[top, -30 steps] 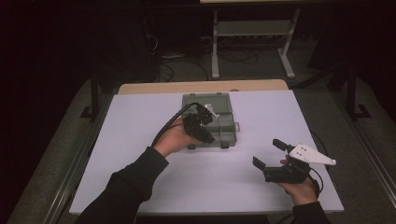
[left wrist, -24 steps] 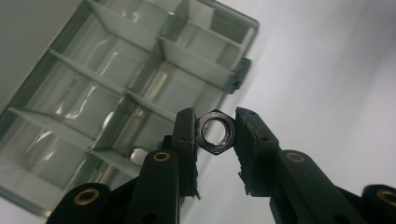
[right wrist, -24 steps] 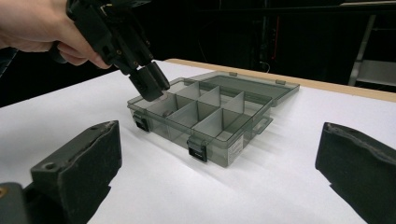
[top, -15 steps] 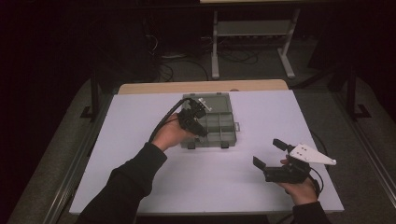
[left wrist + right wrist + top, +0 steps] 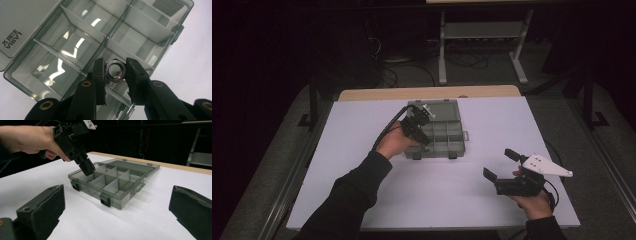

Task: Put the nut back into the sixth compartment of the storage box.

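Pinching a metal nut (image 5: 115,70), the left gripper (image 5: 115,75) hangs over the open compartment box (image 5: 447,131); the right gripper (image 5: 502,165) rests on the table (image 5: 362,125), jaws spread.

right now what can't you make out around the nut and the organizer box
- Left claw is shut on the nut; its own jaws hide which compartment of the organizer box lies directly beneath.
- High view: the nut is too small to see, covered by the left claw.
- Right gripper view: the box's compartment floors are hidden by its walls and dividers.
- Left gripper view: the lid label is cut off by the edge.
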Action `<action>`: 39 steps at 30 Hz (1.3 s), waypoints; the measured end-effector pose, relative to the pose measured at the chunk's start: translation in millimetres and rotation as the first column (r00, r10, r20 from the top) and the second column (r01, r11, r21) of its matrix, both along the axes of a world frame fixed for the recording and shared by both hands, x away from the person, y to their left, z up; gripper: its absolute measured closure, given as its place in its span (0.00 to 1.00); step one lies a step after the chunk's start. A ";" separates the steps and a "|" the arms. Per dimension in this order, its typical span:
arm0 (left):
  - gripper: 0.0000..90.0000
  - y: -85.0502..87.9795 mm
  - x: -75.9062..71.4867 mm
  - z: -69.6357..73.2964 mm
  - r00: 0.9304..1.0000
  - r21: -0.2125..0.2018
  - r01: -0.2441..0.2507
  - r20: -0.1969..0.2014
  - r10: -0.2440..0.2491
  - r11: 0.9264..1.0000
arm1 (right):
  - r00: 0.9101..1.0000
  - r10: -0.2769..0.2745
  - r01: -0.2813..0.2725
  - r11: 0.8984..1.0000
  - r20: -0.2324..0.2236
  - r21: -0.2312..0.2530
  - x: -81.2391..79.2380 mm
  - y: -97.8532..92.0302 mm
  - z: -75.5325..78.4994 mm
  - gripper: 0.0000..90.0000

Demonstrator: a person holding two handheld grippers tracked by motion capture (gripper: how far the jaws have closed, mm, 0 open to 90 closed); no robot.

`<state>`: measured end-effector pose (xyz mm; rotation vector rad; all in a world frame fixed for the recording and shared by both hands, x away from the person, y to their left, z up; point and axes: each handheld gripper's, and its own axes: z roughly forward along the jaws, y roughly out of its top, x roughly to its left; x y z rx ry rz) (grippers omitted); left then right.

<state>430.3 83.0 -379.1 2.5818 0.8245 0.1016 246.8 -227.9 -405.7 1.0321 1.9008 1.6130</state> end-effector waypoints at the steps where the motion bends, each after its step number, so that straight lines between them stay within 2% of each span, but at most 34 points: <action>1: 0.79 -0.3 0.0 -0.4 1.000 -0.001 -0.001 0.000 0.001 1.000 | 1.000 0.000 0.000 1.000 0.000 0.000 -0.1 0.1 0.0 0.00; 9: 0.77 -2.1 -0.4 -1.6 1.000 -0.003 0.000 0.003 0.000 1.000 | 1.000 0.000 0.000 1.000 0.002 0.000 -0.1 0.1 0.2 0.00; 11: 0.62 -1.9 -0.6 -1.3 1.000 -0.013 -0.008 0.001 0.008 1.000 | 1.000 0.000 0.000 1.000 0.002 0.000 -0.2 0.0 0.2 0.00; 12: 0.58 -1.7 -0.8 -0.6 1.000 -0.013 -0.011 0.007 0.011 1.000 | 1.000 -0.001 0.001 1.000 0.001 0.000 -0.2 -0.1 0.2 0.00; 15: 0.37 -1.7 -2.1 0.8 1.000 -0.015 -0.018 0.025 0.018 1.000 | 1.000 0.000 0.000 1.000 0.001 0.002 -0.2 0.0 0.1 0.00; 17: 0.22 -1.8 -2.6 1.5 1.000 -0.024 -0.019 0.020 0.019 1.000 | 1.000 0.003 -0.003 1.000 0.001 0.000 -0.1 0.2 0.0 0.00; 21: 0.00 -2.3 -3.4 2.4 0.999 -0.026 -0.023 0.025 0.024 0.999 | 1.000 0.004 -0.004 1.000 0.003 -0.002 0.3 0.3 -0.4 0.00; 24: 0.00 -0.8 -4.3 3.9 0.999 -0.038 -0.019 0.035 0.020 0.999 | 1.000 0.002 -0.002 1.000 -0.003 -0.001 0.4 -0.1 -1.3 0.00; 27: 0.00 2.9 -5.4 6.1 0.999 -0.069 -0.020 0.039 0.023 0.997 | 1.000 0.003 -0.003 1.000 -0.003 -0.003 1.2 -1.0 -2.3 0.00; 32: 0.00 15.7 -11.0 13.3 0.997 -0.110 0.000 0.076 0.009 0.994 | 1.000 0.006 -0.006 1.000 -0.011 0.001 2.3 -1.2 -3.3 0.00; 36: 0.00 30.7 -17.0 17.4 0.995 -0.172 -0.013 0.097 0.030 0.985 | 1.000 0.011 -0.011 1.000 -0.015 -0.002 4.2 -0.2 -3.6 0.00; 37: 0.00 34.2 -18.9 18.0 0.994 -0.188 -0.023 0.099 0.042 0.982 | 1.000 0.015 -0.015 1.000 -0.015 -0.004 4.7 0.5 -3.8 0.00; 38: 0.00 36.9 -21.4 17.5 0.992 -0.218 -0.042 0.103 0.066 0.975 | 1.000 0.017 -0.017 1.000 -0.019 -0.006 5.0 1.3 -4.0 0.00; 39: 0.00 40.9 -22.7 18.2 0.992 -0.224 -0.043 0.108 0.069 0.974 | 1.000 0.019 -0.019 1.000 -0.020 -0.009 5.5 1.7 -4.1 0.00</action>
